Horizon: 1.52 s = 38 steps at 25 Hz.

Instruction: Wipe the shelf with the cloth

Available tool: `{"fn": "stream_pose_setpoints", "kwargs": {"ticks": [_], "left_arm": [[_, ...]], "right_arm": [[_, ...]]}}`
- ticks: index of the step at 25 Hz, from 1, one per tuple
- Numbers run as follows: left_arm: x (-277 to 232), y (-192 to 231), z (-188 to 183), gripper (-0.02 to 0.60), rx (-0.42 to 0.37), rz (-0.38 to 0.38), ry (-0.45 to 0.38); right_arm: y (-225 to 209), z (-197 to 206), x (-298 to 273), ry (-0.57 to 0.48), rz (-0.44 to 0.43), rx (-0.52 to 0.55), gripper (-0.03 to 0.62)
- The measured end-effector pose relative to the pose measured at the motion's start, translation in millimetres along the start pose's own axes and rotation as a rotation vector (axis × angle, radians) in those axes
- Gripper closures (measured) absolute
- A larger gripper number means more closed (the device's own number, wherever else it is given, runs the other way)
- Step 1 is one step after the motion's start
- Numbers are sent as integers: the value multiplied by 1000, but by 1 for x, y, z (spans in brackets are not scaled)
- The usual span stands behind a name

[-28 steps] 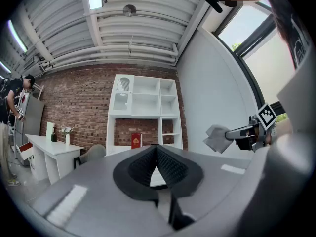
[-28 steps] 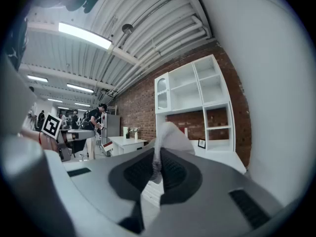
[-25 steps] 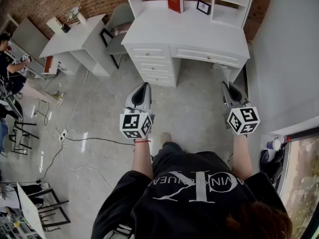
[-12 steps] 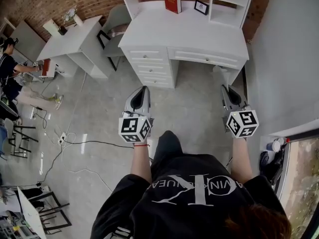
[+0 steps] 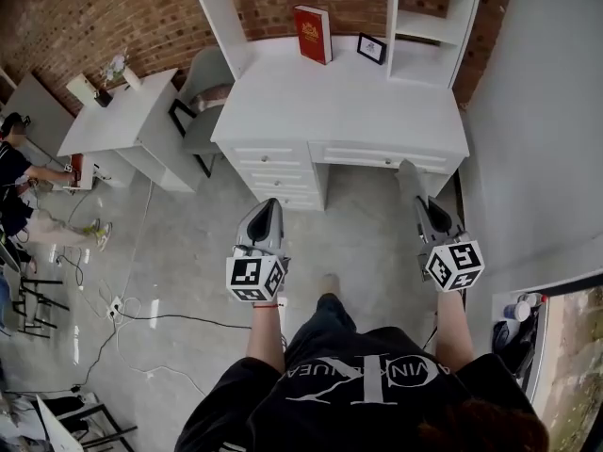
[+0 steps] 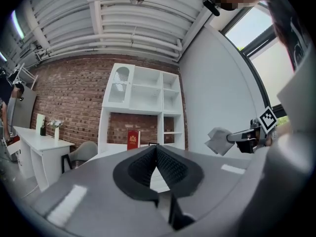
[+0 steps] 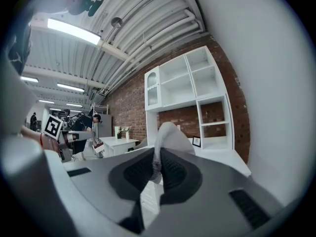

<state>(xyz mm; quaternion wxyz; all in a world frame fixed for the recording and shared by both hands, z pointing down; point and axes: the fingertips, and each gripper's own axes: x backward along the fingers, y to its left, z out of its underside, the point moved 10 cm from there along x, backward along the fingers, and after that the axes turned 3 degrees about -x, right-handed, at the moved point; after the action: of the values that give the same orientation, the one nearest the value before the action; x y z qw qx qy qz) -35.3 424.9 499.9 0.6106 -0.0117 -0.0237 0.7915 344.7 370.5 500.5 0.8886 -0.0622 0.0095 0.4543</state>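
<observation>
The right gripper [image 7: 158,158] has its jaws pinched on a crumpled pale grey cloth [image 7: 171,134], held in the air short of the white desk [image 5: 349,102] and its white open shelf unit [image 5: 426,28]. The left gripper [image 6: 157,149] is closed and empty. A red hardback book [image 5: 313,34] stands on the desk, its gold lettering too small to read.

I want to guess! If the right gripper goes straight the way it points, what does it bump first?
Probably the white desk, around its right front edge, with the cloth in the right gripper touching first; depth is unclear.
</observation>
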Motion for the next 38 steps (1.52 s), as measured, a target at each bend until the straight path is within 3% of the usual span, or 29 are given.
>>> {"fn": "stream_pose_setpoints", "kwargs": {"ticks": [4,10,25,38], "left_arm": [[-45,27,4,572,-1,15,28],[-113,64,-7,572,2,45,-3],[-235,164,-2,572,-25,59,-1],[-316,190,5,572,11,52,15]], "right_arm": [[-12,-5,-46,-2,14,-25,565],[-25,-22,-111,-8,17,1,563],[-53,-35,-272,-38,0,-6,563],[-84,-51,-348,-38,-48,0,563]]}}
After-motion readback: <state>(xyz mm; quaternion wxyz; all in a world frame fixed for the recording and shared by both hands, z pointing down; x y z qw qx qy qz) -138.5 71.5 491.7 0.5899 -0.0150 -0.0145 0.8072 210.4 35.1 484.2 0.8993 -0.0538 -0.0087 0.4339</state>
